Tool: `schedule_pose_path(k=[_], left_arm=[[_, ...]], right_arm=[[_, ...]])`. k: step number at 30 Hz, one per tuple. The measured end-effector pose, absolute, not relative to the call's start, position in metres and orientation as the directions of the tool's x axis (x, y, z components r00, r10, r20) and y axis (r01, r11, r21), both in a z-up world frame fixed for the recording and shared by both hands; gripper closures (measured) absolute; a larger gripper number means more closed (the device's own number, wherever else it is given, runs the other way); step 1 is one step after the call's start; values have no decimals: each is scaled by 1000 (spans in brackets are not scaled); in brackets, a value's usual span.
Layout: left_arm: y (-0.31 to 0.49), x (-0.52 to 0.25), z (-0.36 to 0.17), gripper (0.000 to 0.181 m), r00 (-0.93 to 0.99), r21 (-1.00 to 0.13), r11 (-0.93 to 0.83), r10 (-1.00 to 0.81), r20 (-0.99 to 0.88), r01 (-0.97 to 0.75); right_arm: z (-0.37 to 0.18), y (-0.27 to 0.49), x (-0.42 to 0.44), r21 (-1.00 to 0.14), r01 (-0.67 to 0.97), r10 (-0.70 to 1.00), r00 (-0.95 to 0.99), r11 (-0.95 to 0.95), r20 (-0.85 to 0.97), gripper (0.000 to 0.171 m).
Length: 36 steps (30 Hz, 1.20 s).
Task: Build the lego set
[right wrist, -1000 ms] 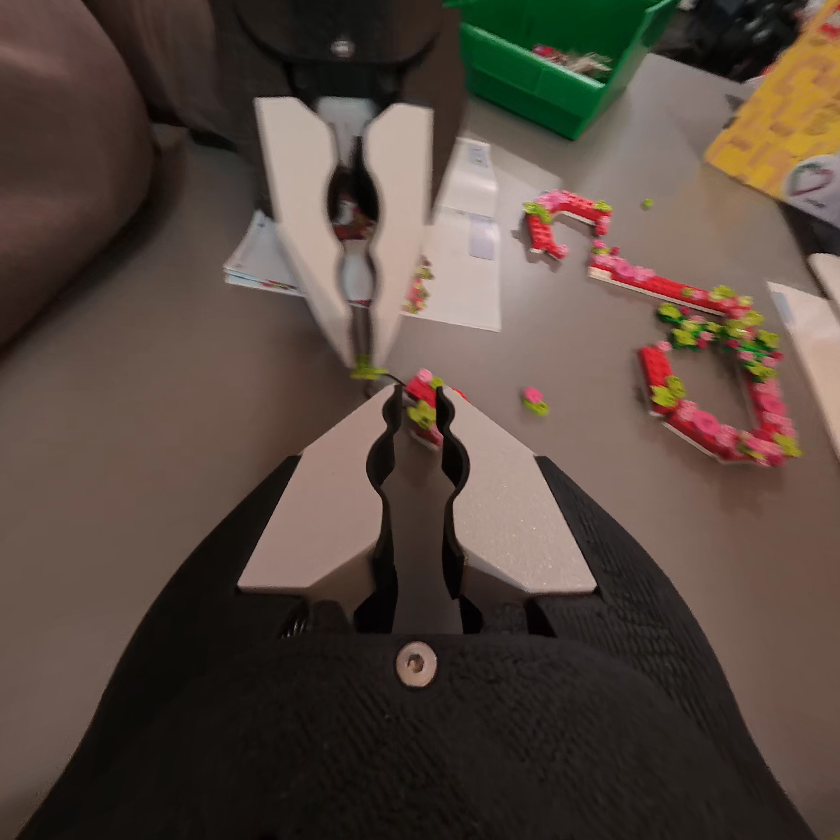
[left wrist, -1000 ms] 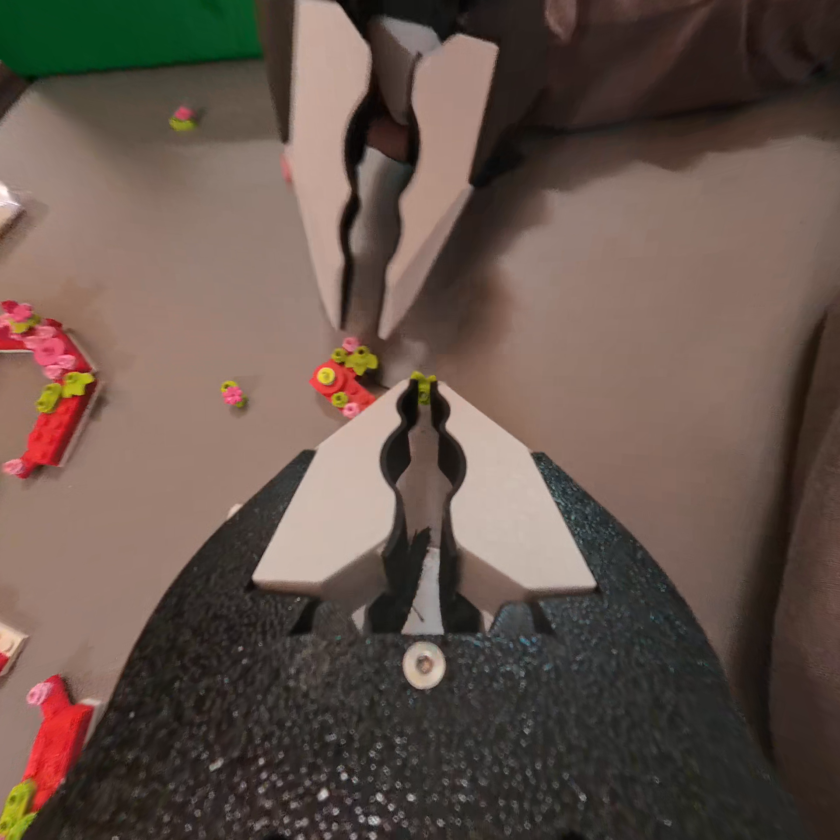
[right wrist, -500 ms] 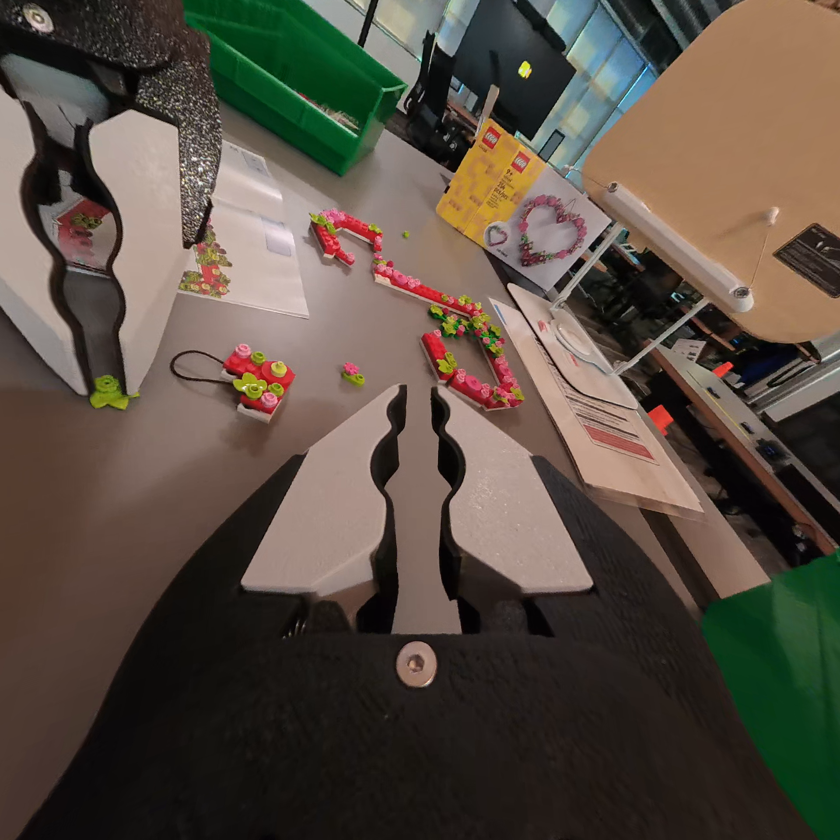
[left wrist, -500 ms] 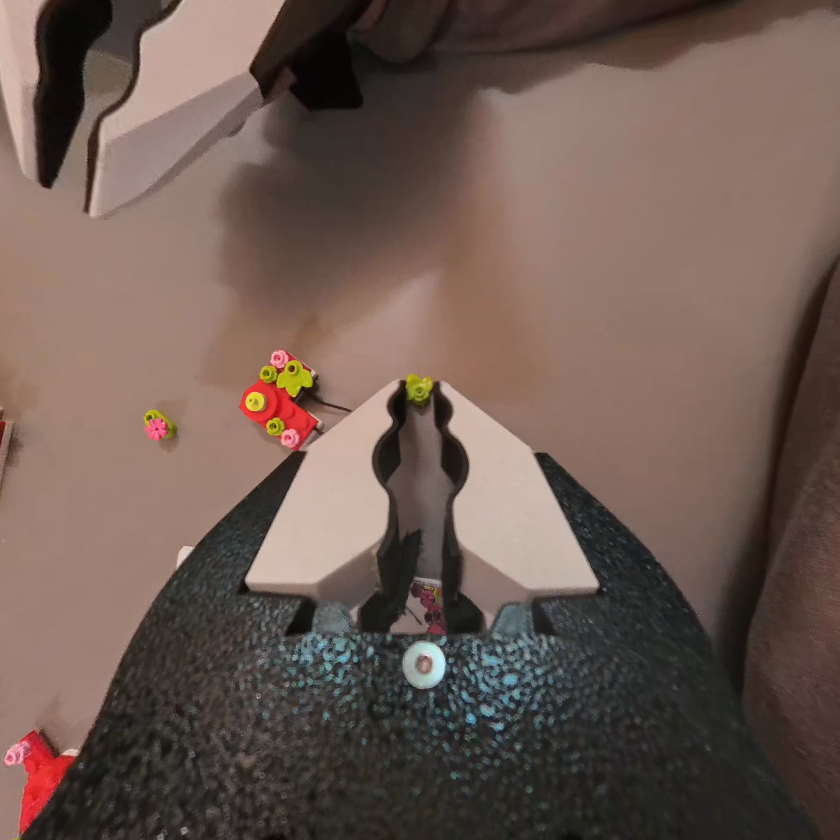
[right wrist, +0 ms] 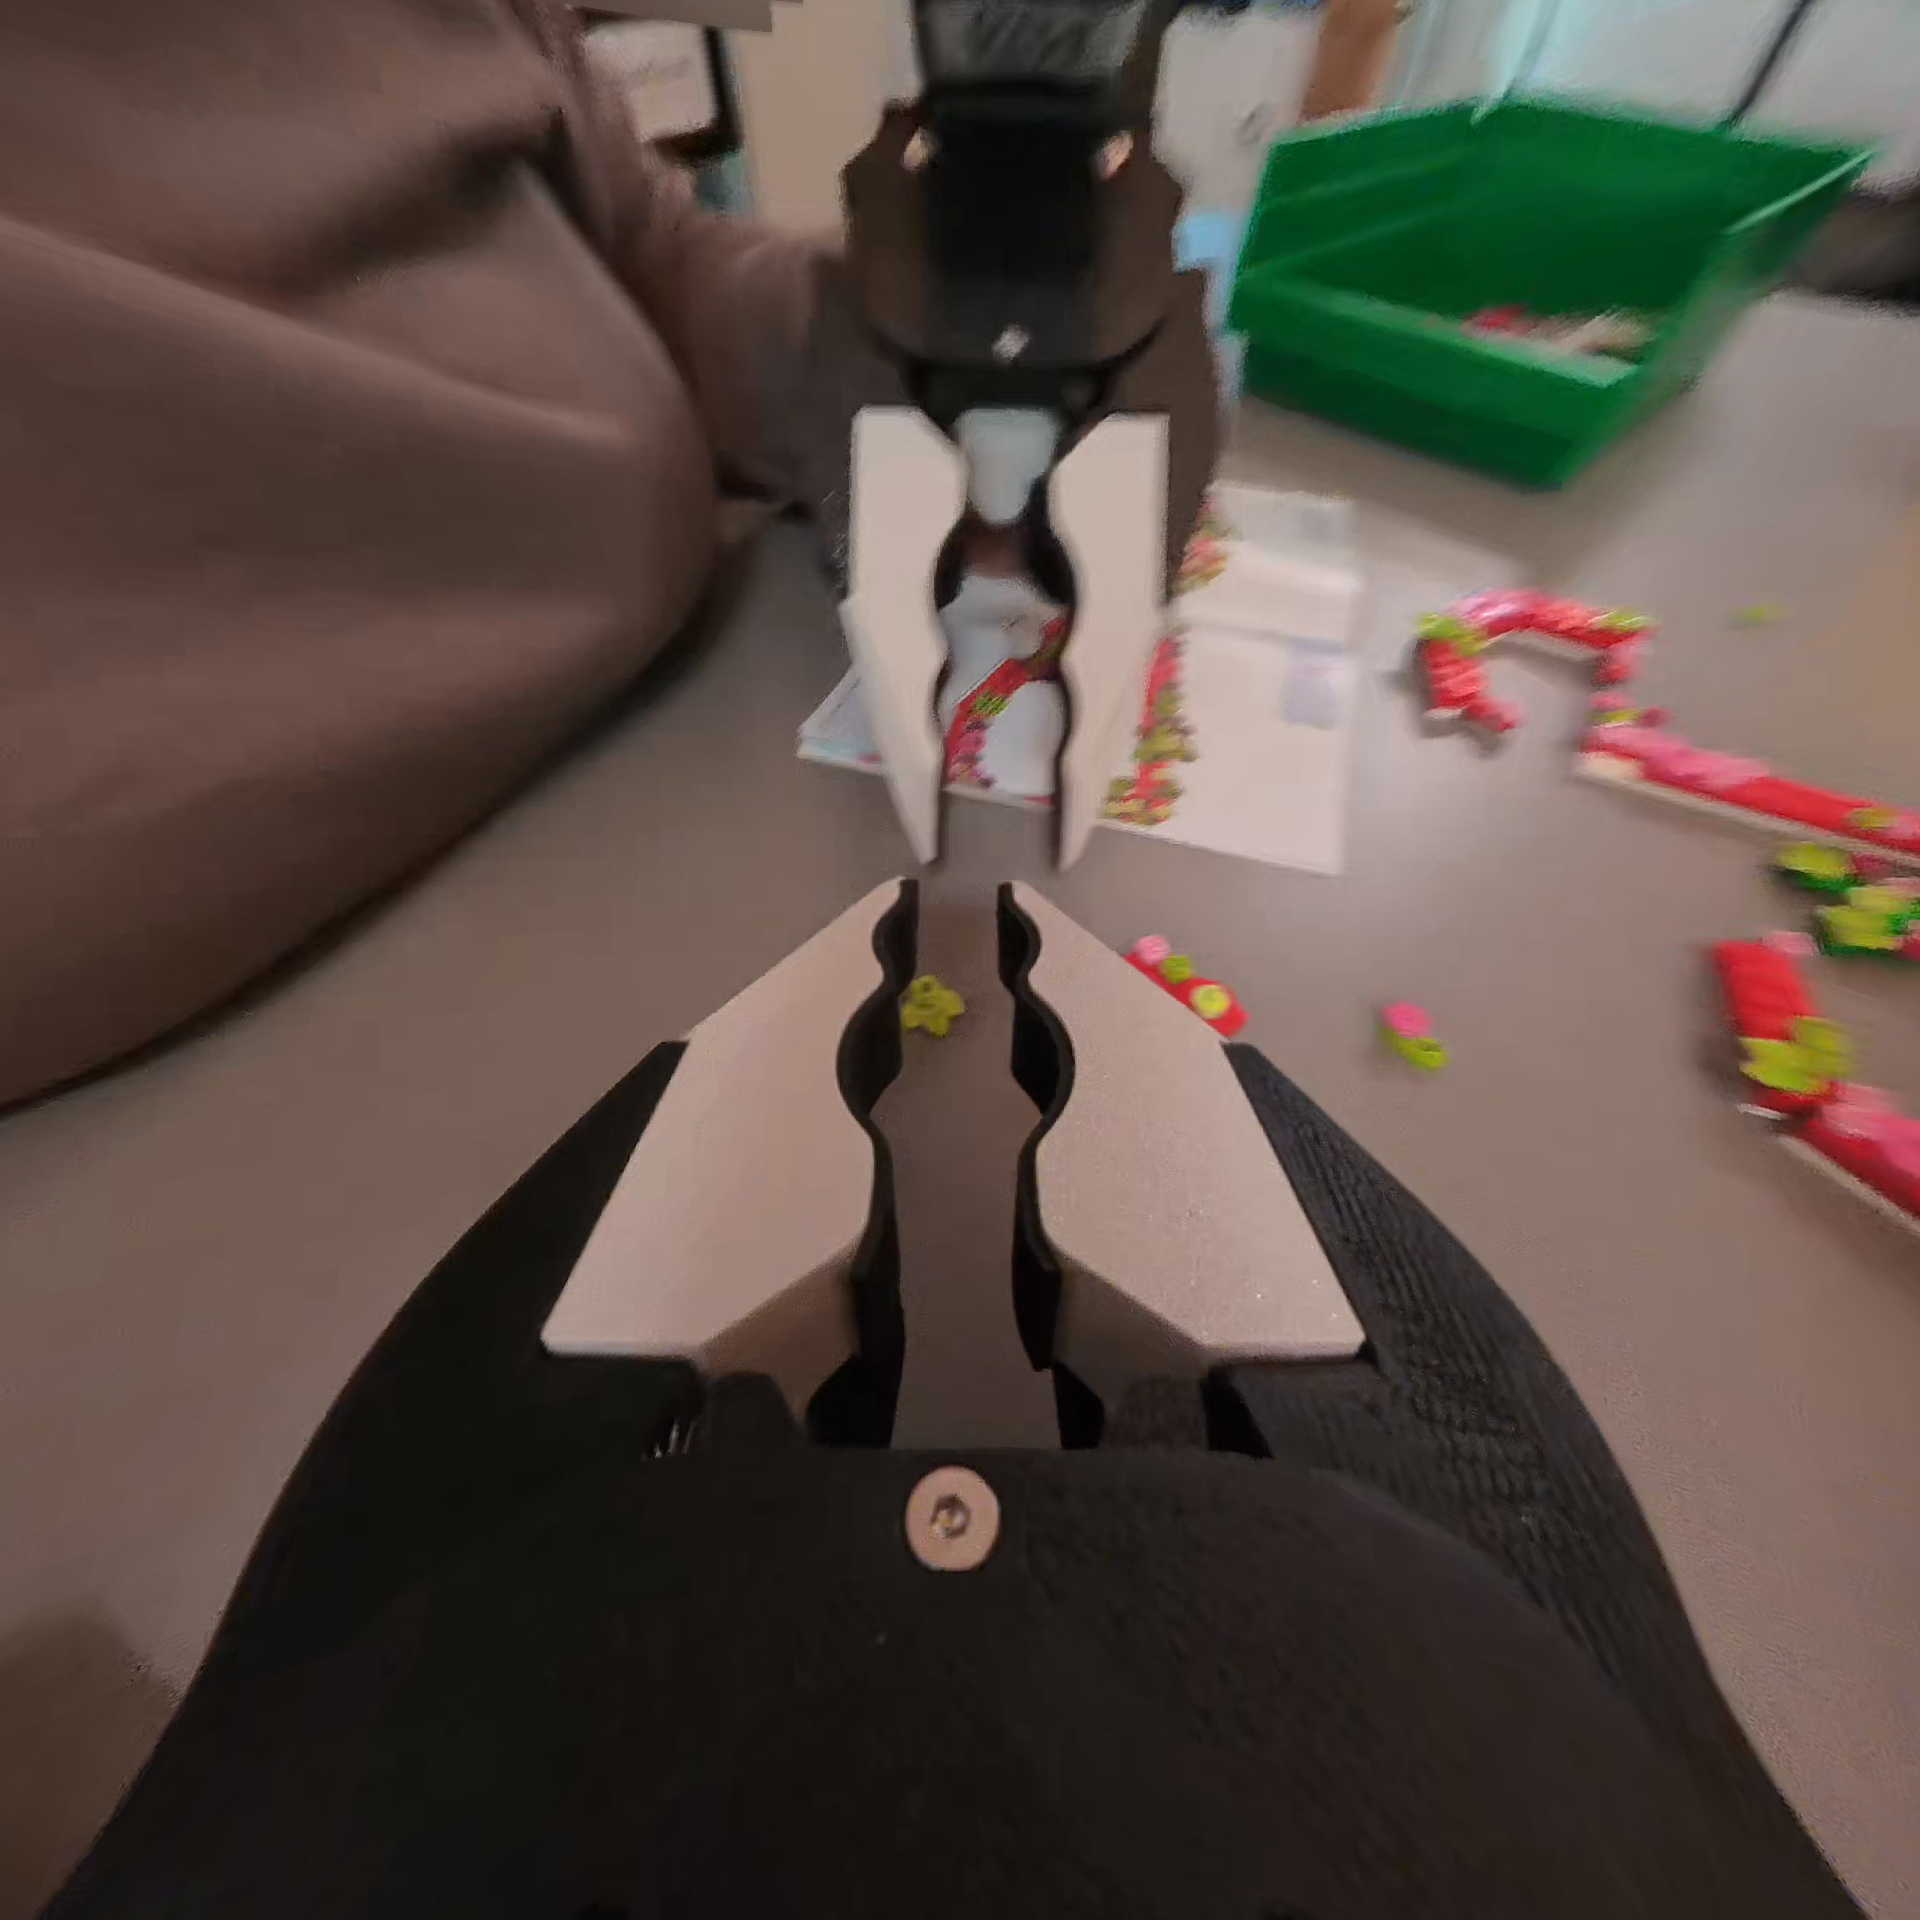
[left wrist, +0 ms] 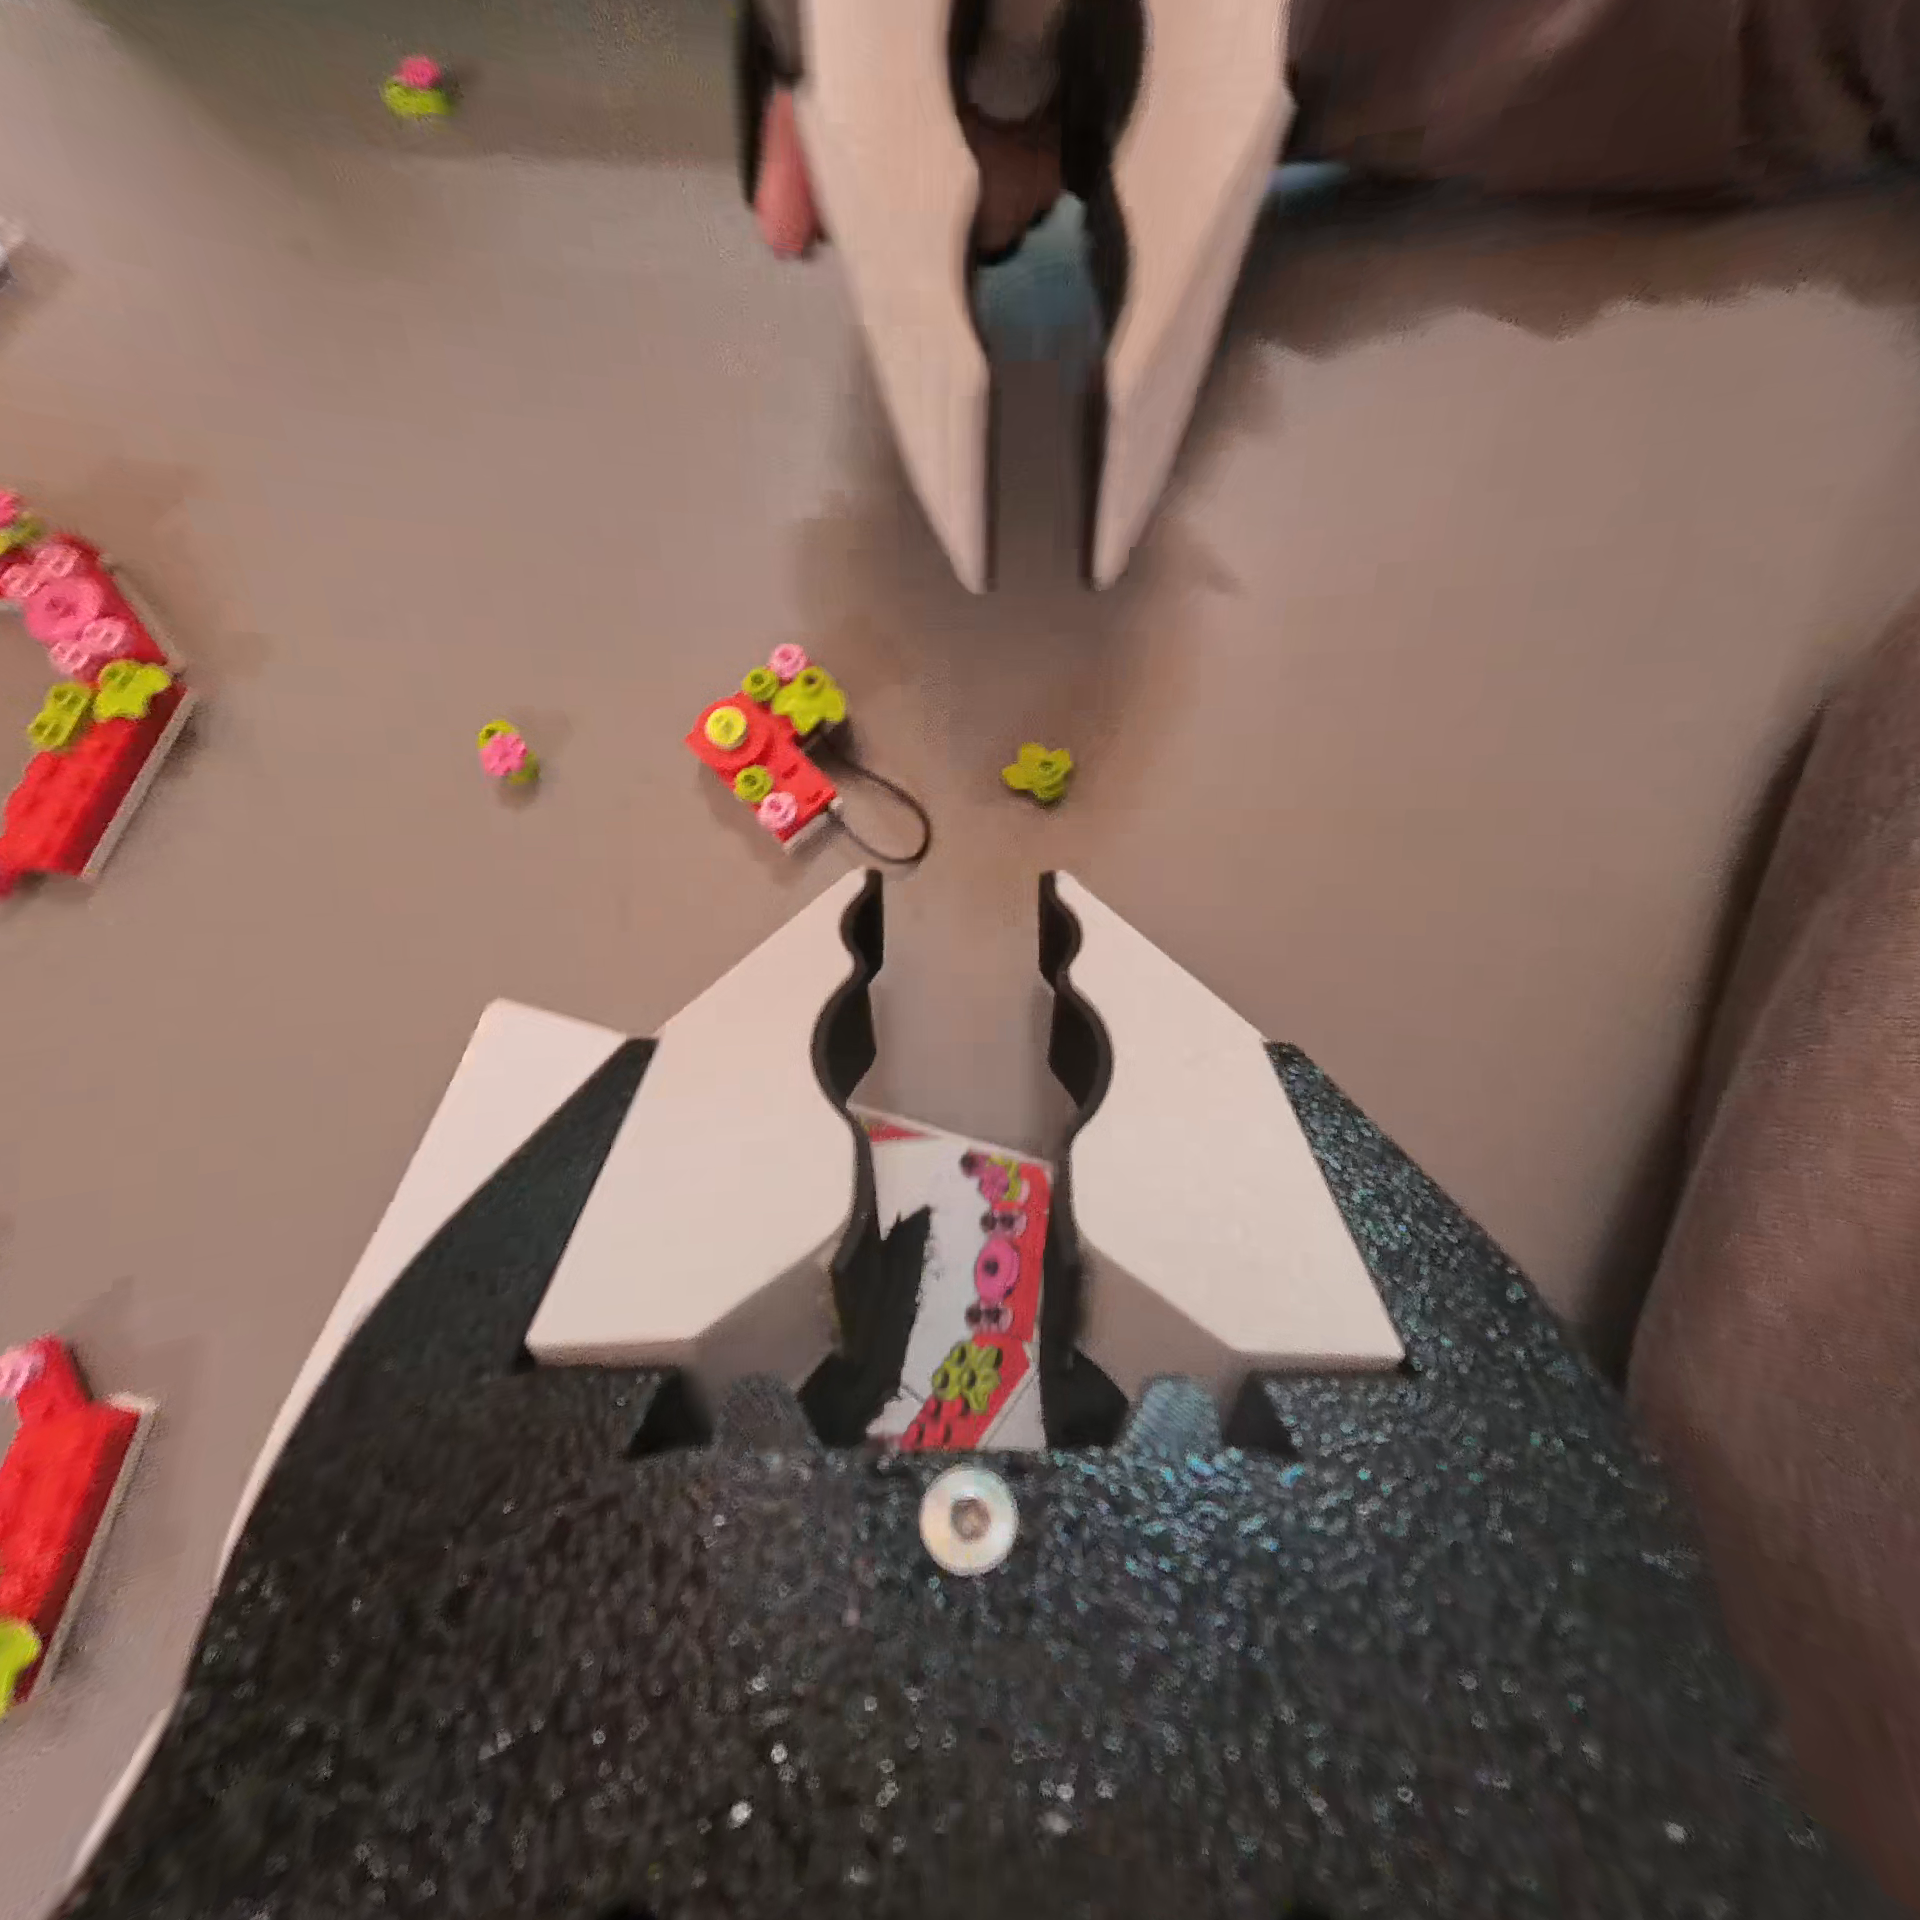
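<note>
- Left wrist view shows the left gripper [left wrist: 958, 883] with its jaws now parted and nothing between them; 0.5 s ago they were pinched on a lime green leaf piece [left wrist: 1037, 772], which now lies loose on the desk [left wrist: 1403, 644] just ahead of the tips.
- Facing it, the right gripper [left wrist: 1036, 582] has swung back in; its tips hover above the leaf with a narrow gap between them, holding nothing.
- Right wrist view shows the same leaf [right wrist: 930, 1006] on the desk, seen through the gap between the right gripper's [right wrist: 954, 885] fingers.
- Just beside the leaf sits the small red plate with flowers [left wrist: 764, 746], a thin black cord looped at its near end.
- Larger red flowered sections [left wrist: 73, 707] lie toward the desk's left edge.
- Judgement: the leaf has been set down, or dropped, rather than pressed on, so it needs a fresh grip, likely by the right gripper, before it can go on the red plate.
</note>
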<state>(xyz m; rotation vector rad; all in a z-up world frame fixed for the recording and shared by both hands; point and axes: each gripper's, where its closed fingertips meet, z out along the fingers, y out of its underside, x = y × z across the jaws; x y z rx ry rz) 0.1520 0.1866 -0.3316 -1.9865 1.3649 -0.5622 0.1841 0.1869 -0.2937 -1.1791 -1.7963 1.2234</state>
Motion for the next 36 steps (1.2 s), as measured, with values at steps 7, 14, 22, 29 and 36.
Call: schedule_pose_path(k=[7,14,22,29,36], left_arm=[[191,136,-333,154,426,-735,-271,-904,-27,-621],[191,134,-335,153,432,-726,-273,-901,-36,-631],[190,134,-337,153,428,-717,-275,-903,-37,-641],[191,138,-336,152,427,-721,-269,-903,-42,-639],[211,150,-340,137,504,-729,-315,-862,-48,-608]], right_arm=[[-333,173,179,-838,490,883,-469,241,-20,161],[-344,178,176,-796,550,876,-480,254,-52,164],[-344,176,176,-795,549,867,-495,259,-60,165],[-348,176,174,-781,563,871,-489,271,-50,165],[-342,180,174,-802,531,880,-475,272,-16,166]])
